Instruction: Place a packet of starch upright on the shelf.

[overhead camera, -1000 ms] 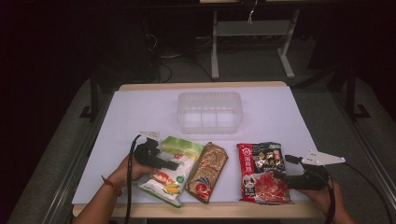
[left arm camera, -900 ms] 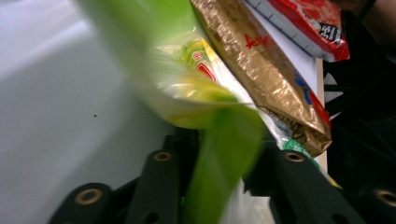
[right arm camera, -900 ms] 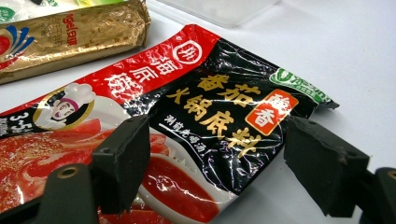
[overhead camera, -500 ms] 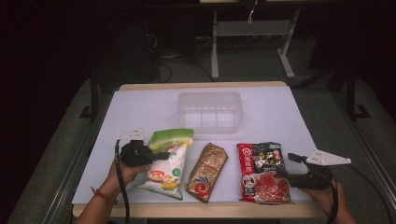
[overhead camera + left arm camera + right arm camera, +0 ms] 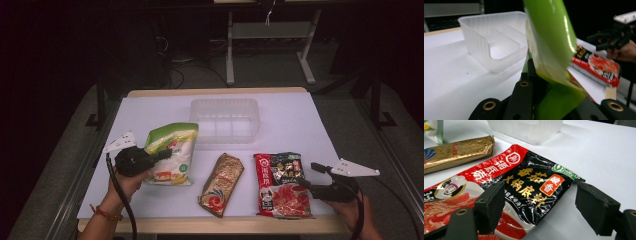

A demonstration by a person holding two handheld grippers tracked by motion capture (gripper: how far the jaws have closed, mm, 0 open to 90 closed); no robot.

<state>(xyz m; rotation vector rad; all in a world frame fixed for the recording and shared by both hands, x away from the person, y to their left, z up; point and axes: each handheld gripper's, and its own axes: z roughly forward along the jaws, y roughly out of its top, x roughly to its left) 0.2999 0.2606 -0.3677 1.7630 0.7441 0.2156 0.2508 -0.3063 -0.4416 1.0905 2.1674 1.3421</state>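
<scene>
tub (image 5: pixel 225 119) behind | left bag (image 5: pixel 171 159) raised | stick pack (image 5: pixel 222 183) middle | sachet (image 5: pixel 281 184) right, on table (image 5: pixel 300 115)

The left tool (image 5: pixel 162 154), jaws just closing on the green-and-white plastic bag (image 5: pixel 172 152), now lifts it upright off the white tabletop (image 5: pixel 300 120).

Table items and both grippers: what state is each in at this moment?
Green-and-white bag: gripped at its edge, lifted and tilted off the table.
Left gripper: shut on the bag, jaws just been closing.
Right gripper: jaws open, over the red-and-black packet's corner, not gripping.
Red-and-black packet: flat on the table, sealed.
Gold packet: flat on the table, untouched.
Clear plastic bin: upright, empty.
</scene>
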